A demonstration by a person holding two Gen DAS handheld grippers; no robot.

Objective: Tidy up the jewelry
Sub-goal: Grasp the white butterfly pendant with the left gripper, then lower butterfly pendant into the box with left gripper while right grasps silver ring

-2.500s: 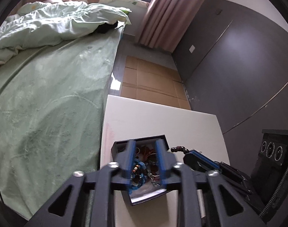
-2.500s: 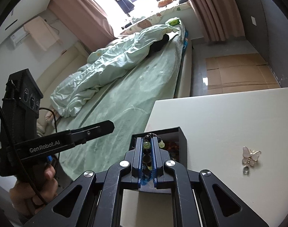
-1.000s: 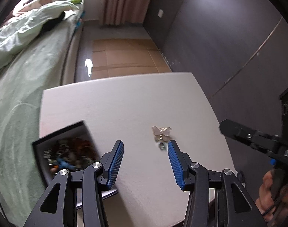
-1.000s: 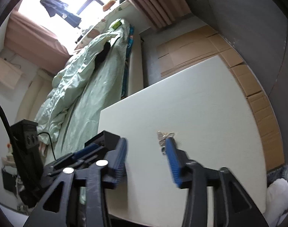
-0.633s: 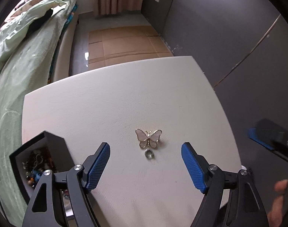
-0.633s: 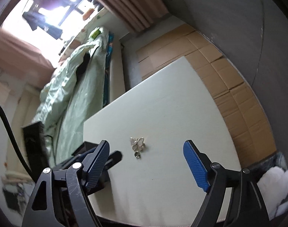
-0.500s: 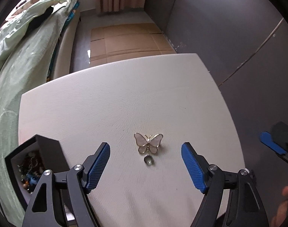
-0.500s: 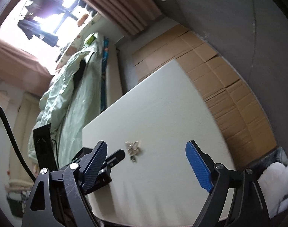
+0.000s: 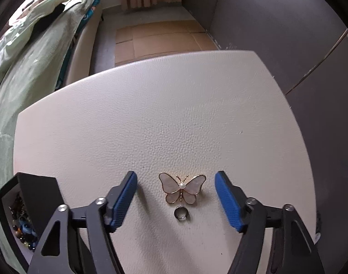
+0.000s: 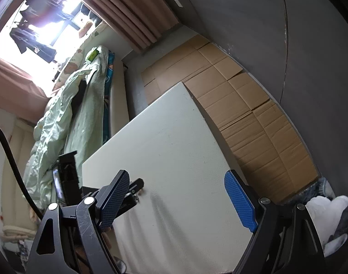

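Two grippers in play, both spread wide and holding nothing. Landmark: the white table (image 9: 174, 105), a broad slab with a pebbled, leather-like grain and rounded corners. At its near-left corner sits the black jewelry box (image 9: 25, 203), square, rigid-walled, lid off, with a tangle of coloured beads visible inside. Near the table's front edge, about mid-width, lies the butterfly brooch (image 9: 182, 188): flat on the surface, pearly translucent wings in thin gilt wire, a small pearl at the body centre, and a round clear drop stone (image 9: 181, 213) hanging toward the camera. Its long axis, wingtip to wingtip, runs across the table from one finger to the other; the antennae point away. The left gripper (image 9: 176, 197) straddles it, ribbed blue pads either side and clear of the wingtips, so the brooch lies dead centre between the fingers. The right gripper (image 10: 176, 196) is held off the table's right side, aimed across bare surface, brooch not seen in its view. Judgement: left is the nearer; closing would bear on the wingtips, and a thin, flat piece may slip or tip, so the pads need to be low against the table.
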